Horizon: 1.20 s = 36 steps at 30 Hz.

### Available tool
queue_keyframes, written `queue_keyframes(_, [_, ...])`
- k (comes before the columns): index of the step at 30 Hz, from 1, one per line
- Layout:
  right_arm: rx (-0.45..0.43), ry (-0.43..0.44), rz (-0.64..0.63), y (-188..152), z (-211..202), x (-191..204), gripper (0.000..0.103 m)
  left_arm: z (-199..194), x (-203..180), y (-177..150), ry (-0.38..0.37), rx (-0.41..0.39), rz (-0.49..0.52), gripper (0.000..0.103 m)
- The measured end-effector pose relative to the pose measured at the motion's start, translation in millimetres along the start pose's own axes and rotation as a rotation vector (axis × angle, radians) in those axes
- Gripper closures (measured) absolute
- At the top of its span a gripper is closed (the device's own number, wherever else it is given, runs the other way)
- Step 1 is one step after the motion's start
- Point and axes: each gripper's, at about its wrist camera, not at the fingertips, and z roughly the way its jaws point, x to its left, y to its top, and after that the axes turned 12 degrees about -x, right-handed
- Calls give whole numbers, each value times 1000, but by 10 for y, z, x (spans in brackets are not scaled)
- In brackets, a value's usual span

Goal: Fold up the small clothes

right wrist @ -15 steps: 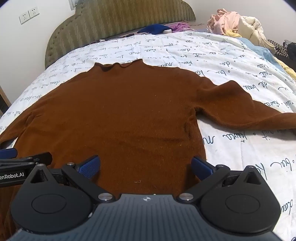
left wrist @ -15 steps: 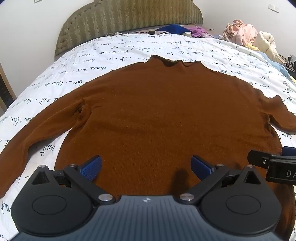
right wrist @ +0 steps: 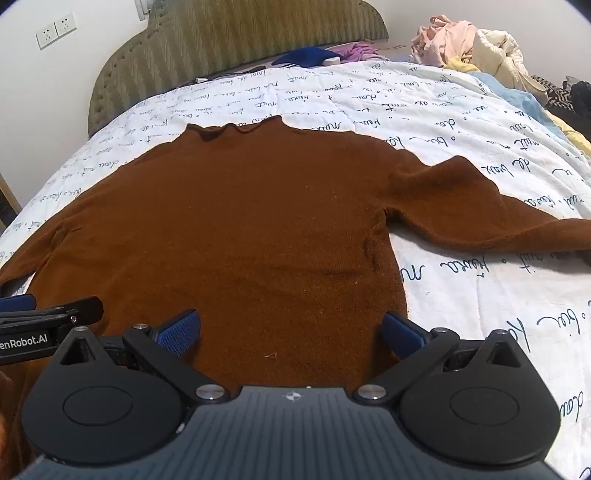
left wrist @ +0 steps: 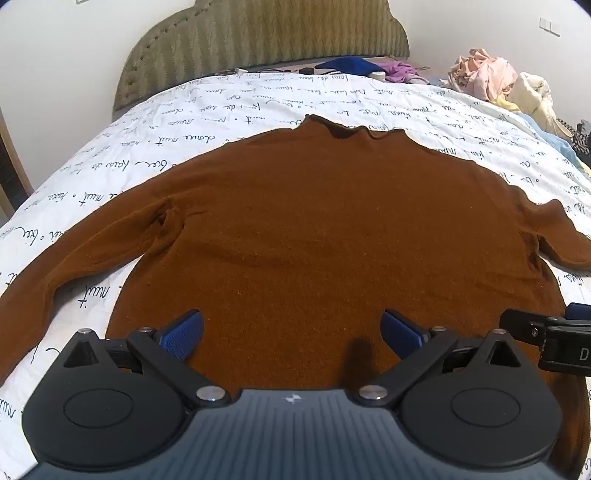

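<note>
A brown long-sleeved sweater [left wrist: 314,229] lies flat on the bed, collar away from me and both sleeves spread out; it also shows in the right wrist view [right wrist: 240,229]. My left gripper [left wrist: 291,334] is open and empty above the sweater's near hem, left of its middle. My right gripper [right wrist: 290,334] is open and empty above the hem by the sweater's right side edge. Each gripper's tip shows at the edge of the other's view, the right gripper's tip [left wrist: 546,332] and the left gripper's tip [right wrist: 48,314].
The bed has a white quilt with black script [left wrist: 221,107] and a green padded headboard [left wrist: 258,40]. A pile of clothes [left wrist: 498,81] lies at the far right. Blue and purple garments [left wrist: 365,68] lie by the headboard. Wall sockets [right wrist: 55,29] are at the left.
</note>
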Motion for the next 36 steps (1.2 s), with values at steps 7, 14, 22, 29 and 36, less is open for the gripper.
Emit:
queue_keyframes(7, [-1,-1,1,-4,-12,-1,0,-19,-4,0,0,-29,-7,0])
queue_keyframes(14, [-1,1,-3,-18,-8,5,0,8,-21,-30,-17,-21,-15,0])
queue_keyframes(22, [-3,3,-5,-24,7,10,0,21,-5,-23,7,-30,-26,0])
queue_keyframes(29, [-6,4,-3,-26,2,5,0,77,-11,-33,8,13,-27,0])
queue_keyframes(36, [-11,4,-5,-27,-1,3,0,93,-13,-30,25,16,-30,0])
